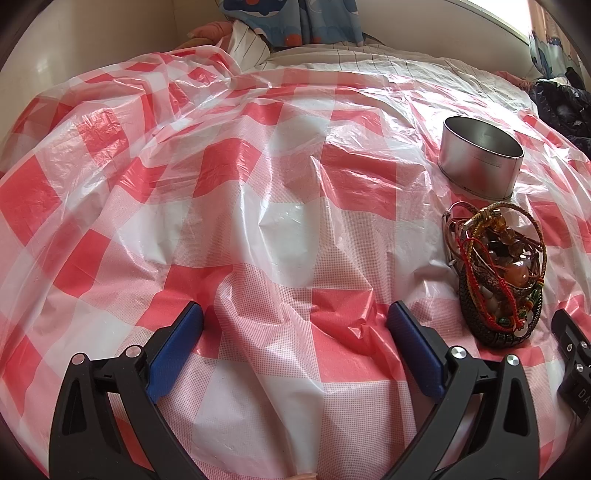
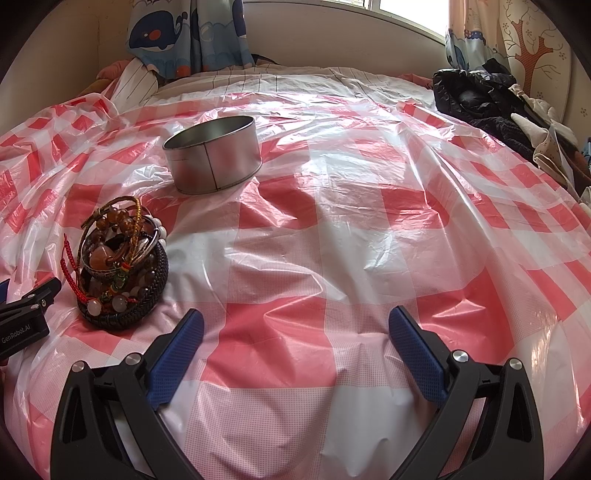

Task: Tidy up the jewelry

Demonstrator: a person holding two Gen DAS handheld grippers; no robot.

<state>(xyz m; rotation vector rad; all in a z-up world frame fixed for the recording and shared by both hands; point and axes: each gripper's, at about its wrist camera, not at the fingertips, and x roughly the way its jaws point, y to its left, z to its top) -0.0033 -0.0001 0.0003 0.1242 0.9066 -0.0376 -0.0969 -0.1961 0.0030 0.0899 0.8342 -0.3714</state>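
Observation:
A pile of bracelets (image 1: pixel 498 269) lies on the red-and-white checked plastic sheet (image 1: pixel 258 184): bead strings, red and gold cords, a dark braided band at the bottom. It shows at the left in the right wrist view (image 2: pixel 122 262). An empty round metal tin (image 1: pixel 480 155) stands just beyond the pile, also seen in the right wrist view (image 2: pixel 214 158). My left gripper (image 1: pixel 295 321) is open and empty, left of the pile. My right gripper (image 2: pixel 295 325) is open and empty, right of the pile.
The sheet covers a bed with a striped cover (image 2: pixel 277 79). Dark clothes (image 2: pixel 480 99) are heaped at the far right. A whale-print curtain (image 2: pixel 184 33) hangs behind. The other gripper's body shows at each view's edge (image 2: pixel 26 310).

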